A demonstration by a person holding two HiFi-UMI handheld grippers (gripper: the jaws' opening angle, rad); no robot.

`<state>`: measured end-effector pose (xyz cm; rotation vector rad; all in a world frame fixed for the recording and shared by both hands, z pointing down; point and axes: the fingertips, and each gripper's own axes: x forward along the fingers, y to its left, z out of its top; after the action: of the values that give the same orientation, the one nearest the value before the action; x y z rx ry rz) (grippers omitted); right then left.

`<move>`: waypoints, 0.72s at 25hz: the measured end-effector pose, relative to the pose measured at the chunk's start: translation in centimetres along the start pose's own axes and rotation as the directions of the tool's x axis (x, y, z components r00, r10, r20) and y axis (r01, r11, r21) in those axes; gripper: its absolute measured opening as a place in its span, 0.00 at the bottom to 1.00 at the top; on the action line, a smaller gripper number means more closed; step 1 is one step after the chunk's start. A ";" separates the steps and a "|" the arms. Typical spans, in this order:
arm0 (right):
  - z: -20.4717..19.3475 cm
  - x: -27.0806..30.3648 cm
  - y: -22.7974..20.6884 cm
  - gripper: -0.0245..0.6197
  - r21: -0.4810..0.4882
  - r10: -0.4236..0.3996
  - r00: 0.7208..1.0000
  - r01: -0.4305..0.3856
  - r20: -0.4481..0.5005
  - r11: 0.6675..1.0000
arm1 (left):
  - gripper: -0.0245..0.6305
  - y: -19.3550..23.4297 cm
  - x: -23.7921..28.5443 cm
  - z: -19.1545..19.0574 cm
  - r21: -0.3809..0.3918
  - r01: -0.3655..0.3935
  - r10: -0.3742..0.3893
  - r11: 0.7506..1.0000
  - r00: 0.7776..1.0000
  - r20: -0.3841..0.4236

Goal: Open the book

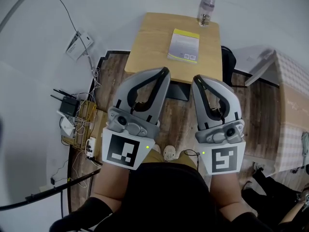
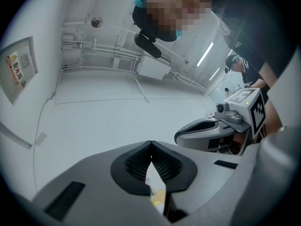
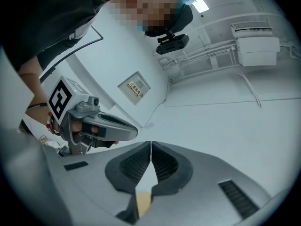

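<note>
Closed and empty, left tool [image 1: 163,71] and right tool [image 1: 198,78] should approach the shut book [image 1: 184,45] at upper centre, then lift its cover.

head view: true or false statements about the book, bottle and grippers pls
1. The book lies closed on the table. True.
2. The bottle lies on top of the book. False: it is at the table's far edge, off the book.
3. The left gripper has its fingers together with nothing between them. True.
4. The right gripper is clamped on the book's cover. False: it is shut on nothing and has not reached the book.
</note>
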<state>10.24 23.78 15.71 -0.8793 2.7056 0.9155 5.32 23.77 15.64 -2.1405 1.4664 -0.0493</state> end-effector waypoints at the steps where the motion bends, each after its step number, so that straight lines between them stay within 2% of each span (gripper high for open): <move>1: -0.1 0.0 0.1 0.09 0.000 0.002 1.000 -0.002 0.000 1.000 | 0.05 0.1 0.0 -0.1 -0.001 -0.003 0.003 1.000 1.000 -0.002; 18: 0.0 0.5 0.6 0.09 0.004 0.014 1.000 -0.014 0.006 1.000 | 0.05 1.6 -0.9 -0.2 0.009 -0.034 0.034 0.999 0.999 -0.006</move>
<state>9.47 23.89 15.84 -0.8566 2.7113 0.9135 3.48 24.02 15.33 -2.1094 1.5035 -0.0500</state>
